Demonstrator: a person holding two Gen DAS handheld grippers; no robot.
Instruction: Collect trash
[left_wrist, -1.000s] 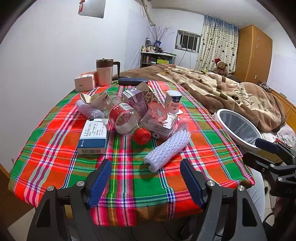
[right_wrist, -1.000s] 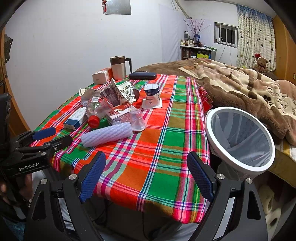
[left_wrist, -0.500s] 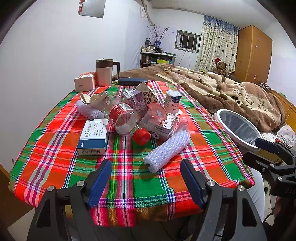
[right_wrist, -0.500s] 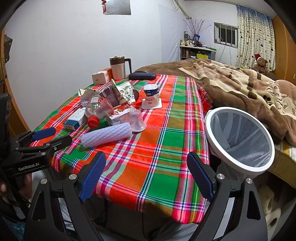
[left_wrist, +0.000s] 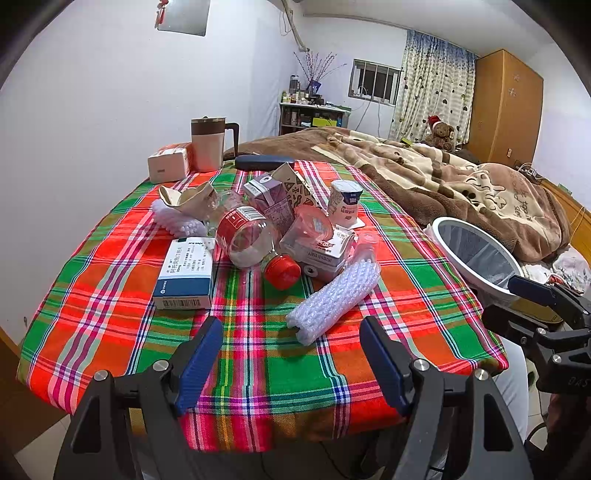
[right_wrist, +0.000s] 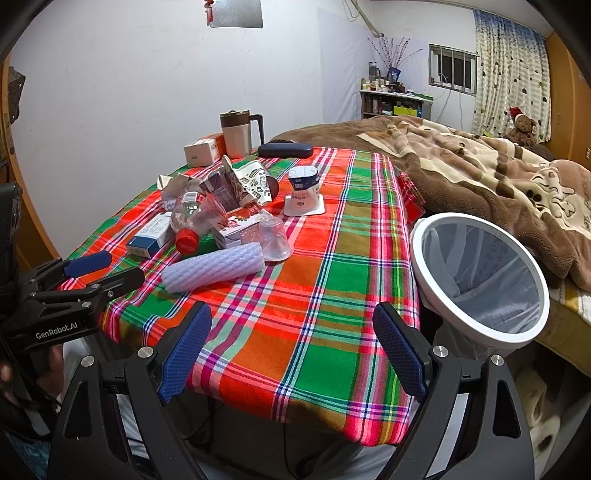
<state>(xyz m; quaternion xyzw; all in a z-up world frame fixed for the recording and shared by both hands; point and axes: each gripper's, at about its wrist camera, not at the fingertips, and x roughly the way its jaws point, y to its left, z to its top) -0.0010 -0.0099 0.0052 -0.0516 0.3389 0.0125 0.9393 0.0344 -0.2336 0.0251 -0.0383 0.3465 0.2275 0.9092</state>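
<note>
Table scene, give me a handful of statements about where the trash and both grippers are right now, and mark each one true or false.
1. The left gripper is open and holds nothing. True.
2. The right gripper grips the bubble wrap roll. False: it is open and empty; the roll lies on the tablecloth.
3. The plastic bottle stands upright. False: it lies on its side, red cap toward the camera.
4. The trash bin sits beside the table, off the cloth. True.
5. The yogurt cup stands apart from the pile. True.

Bright, even indoor light (soft shadows); sharp focus, fisheye bending, dark corners.
</note>
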